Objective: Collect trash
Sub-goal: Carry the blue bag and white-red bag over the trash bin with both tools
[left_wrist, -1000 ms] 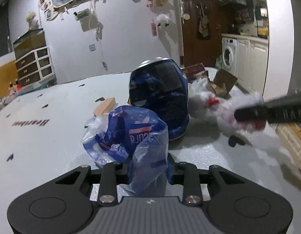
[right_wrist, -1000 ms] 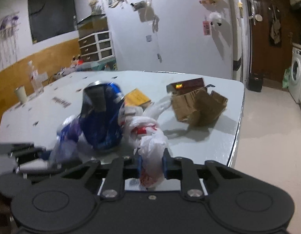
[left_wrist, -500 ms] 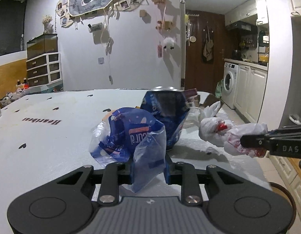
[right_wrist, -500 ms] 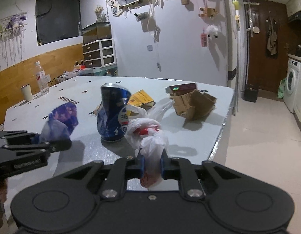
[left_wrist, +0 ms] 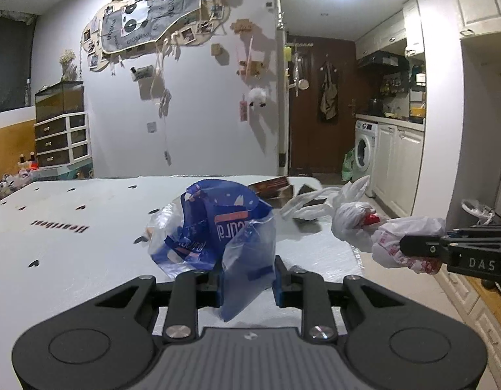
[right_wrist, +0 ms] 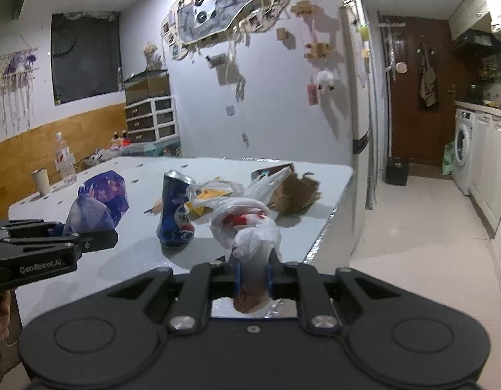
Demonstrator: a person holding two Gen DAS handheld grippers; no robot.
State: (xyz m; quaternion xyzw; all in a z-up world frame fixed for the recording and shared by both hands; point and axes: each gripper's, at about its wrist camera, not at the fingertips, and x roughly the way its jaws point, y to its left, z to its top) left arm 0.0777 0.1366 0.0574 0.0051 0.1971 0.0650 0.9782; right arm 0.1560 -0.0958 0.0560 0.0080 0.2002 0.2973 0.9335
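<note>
My left gripper (left_wrist: 248,281) is shut on a crumpled blue and clear plastic wrapper (left_wrist: 218,230), held above the white table (left_wrist: 71,253). My right gripper (right_wrist: 253,276) is shut on a knotted white plastic bag with red print (right_wrist: 247,224), lifted near the table's right edge. Each gripper shows in the other's view: the right gripper (left_wrist: 409,245) at the right with the white bag (left_wrist: 403,237), the left gripper (right_wrist: 110,237) at the left with the wrapper (right_wrist: 101,201). A dented blue can (right_wrist: 175,209) stands upright on the table between them.
Torn brown cardboard (right_wrist: 295,191), a yellow packet (right_wrist: 211,195) and a dark box (left_wrist: 271,185) lie at the table's far right end. A bottle (right_wrist: 63,159) and a cup (right_wrist: 41,182) stand far left. A lined bin (left_wrist: 477,209) sits on the floor at the right, near a washing machine (right_wrist: 463,149).
Both grippers have drawn back and up from the table with their trash lifted. The blue can, close in front before, now stands farther off and is hidden behind the wrapper in the left view.
</note>
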